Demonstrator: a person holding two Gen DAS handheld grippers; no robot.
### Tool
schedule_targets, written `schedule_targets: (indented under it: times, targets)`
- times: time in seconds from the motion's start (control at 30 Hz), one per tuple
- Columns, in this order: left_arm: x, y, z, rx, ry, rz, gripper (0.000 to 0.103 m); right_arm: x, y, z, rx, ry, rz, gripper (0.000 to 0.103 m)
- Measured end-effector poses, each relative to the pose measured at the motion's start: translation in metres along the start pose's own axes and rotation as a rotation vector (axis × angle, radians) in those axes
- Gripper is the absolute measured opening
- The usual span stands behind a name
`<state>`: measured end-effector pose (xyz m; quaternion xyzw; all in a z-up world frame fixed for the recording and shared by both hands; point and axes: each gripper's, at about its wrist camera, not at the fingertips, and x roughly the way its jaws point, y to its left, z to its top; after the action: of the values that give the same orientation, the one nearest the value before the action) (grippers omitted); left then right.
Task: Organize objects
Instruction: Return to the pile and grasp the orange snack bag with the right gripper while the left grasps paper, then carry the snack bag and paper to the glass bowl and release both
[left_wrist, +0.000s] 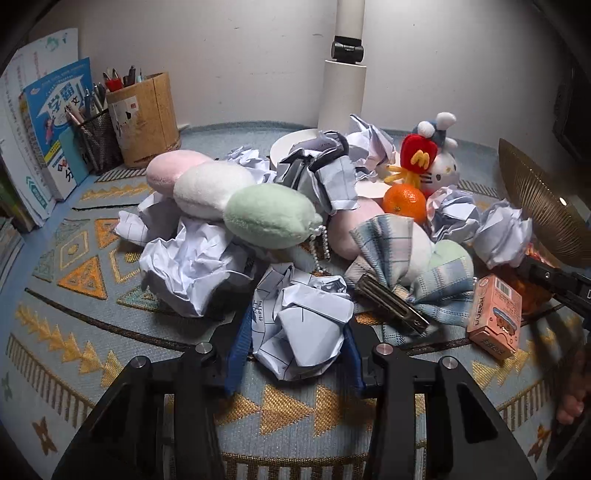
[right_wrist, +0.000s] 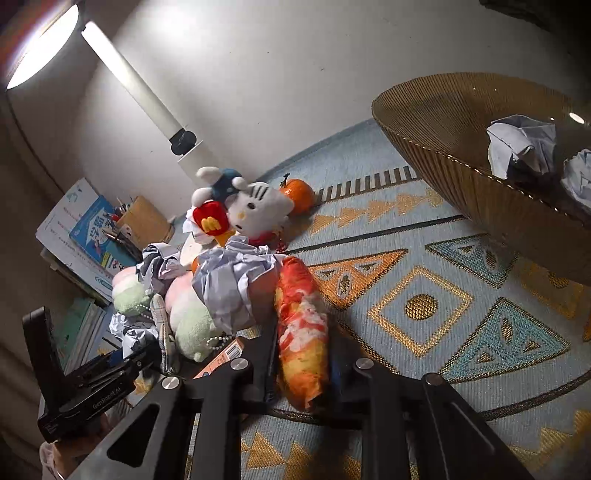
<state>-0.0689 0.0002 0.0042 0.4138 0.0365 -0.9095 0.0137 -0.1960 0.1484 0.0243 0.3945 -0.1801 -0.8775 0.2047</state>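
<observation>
In the left wrist view my left gripper (left_wrist: 295, 343) is shut on a crumpled ball of white squared paper (left_wrist: 314, 314), with a blue pad pressed against each side. The ball lies at the near edge of a heap of paper balls and plush toys. In the right wrist view my right gripper (right_wrist: 303, 356) is shut on a long orange, red and white plush toy (right_wrist: 301, 306) lying on the patterned cloth (right_wrist: 421, 306). A ribbed gold bowl (right_wrist: 461, 155) at the upper right holds crumpled paper (right_wrist: 521, 147).
The heap includes a pink, white and green plush (left_wrist: 221, 192), a plaid bow clip (left_wrist: 399, 280), a tangerine (left_wrist: 404, 201), a white cat plush (left_wrist: 439, 170) and an orange box (left_wrist: 495, 317). A lamp post (left_wrist: 343, 74), pen holders (left_wrist: 144, 118) and books (left_wrist: 55, 122) line the back wall.
</observation>
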Motion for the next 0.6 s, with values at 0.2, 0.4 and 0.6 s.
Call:
schedule_targets:
  times: [0.2,0.4,0.6]
  targets:
    - [-0.019,0.024,-0.004,-0.099,-0.072,-0.034,0.041,-0.016,0.005,-0.001,-0.016,-0.073,0.007,0.021]
    - [-0.040,0.029,-0.006,-0.102,-0.177,-0.014,0.041,-0.034,0.011,-0.004,-0.039,-0.157,-0.001,0.021]
    - [-0.035,0.026,0.003,-0.089,-0.206,0.029,0.041,-0.044,0.030,-0.008,-0.127,-0.213,-0.034,0.021]
